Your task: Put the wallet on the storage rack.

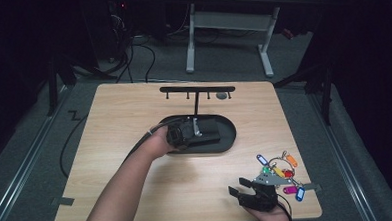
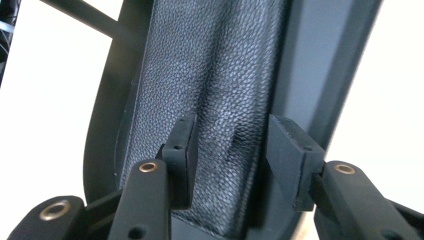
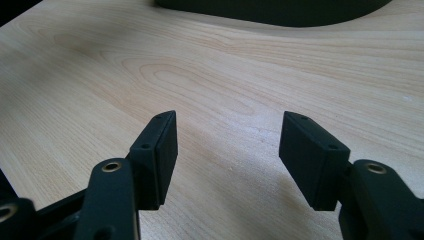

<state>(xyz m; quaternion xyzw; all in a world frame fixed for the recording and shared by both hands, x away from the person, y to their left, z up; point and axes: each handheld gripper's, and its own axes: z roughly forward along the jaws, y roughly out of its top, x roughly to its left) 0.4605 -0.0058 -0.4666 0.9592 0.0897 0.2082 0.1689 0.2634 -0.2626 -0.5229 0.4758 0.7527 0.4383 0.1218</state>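
A black oval tray (image 1: pixel 231 136) lies mid-table, with a hook stand (image 1: pixel 197 90) rising from its far side. In the tray rests a black grained-leather wallet (image 1: pixel 211 133). My left gripper (image 1: pixel 197 132) reaches over the tray onto it. In the left gripper view the jaws (image 2: pixel 232 145) straddle a raised fold of the wallet (image 2: pixel 215 65) with a gap at the right pad, so they stand open; the tray wall (image 2: pixel 320 60) runs alongside. My right gripper (image 1: pixel 240 186) rests near the front right edge, open (image 3: pixel 227 150) over bare wood with nothing between its pads.
A bunch of keys with several coloured tags (image 1: pixel 282 174) lies just right of my right gripper. A small grey disc (image 1: pixel 222 95) sits by the stand's crossbar. A white-legged desk (image 1: pixel 230 19) and cables stand on the floor beyond the table.
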